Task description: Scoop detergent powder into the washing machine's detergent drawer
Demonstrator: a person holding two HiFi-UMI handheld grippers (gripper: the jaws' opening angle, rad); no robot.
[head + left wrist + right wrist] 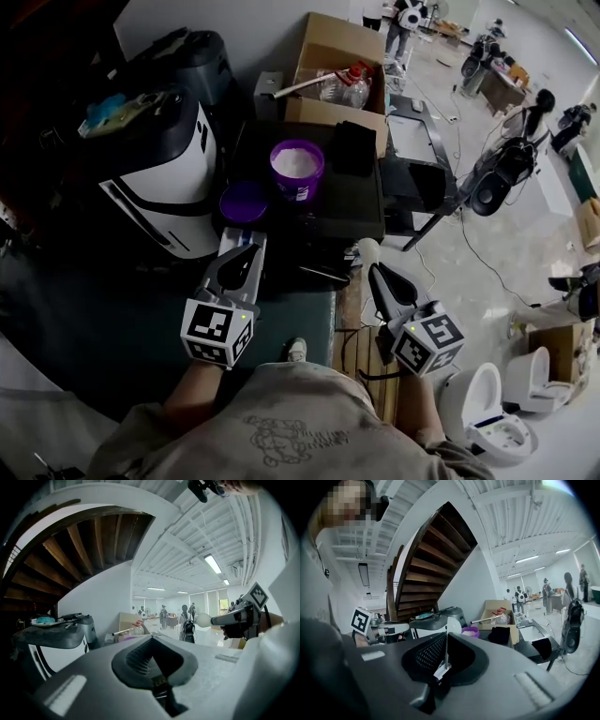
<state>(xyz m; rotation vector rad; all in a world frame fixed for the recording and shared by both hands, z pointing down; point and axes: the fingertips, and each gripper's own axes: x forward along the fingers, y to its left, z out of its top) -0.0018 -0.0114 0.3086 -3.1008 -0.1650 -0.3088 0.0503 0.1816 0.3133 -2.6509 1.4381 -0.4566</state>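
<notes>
My right gripper, at lower centre-right of the head view, is clamped on the thin handle of a white scoop. The scoop's round bowl sticks up past the jaws, in the air and well apart from the powder. In the right gripper view the handle stands pinched between the pads. My left gripper, lower centre-left, has its jaws closed together with nothing between them. The purple tub of white detergent powder sits open on the dark table at upper centre. Its purple lid lies just left of it, beside the white washing machine.
</notes>
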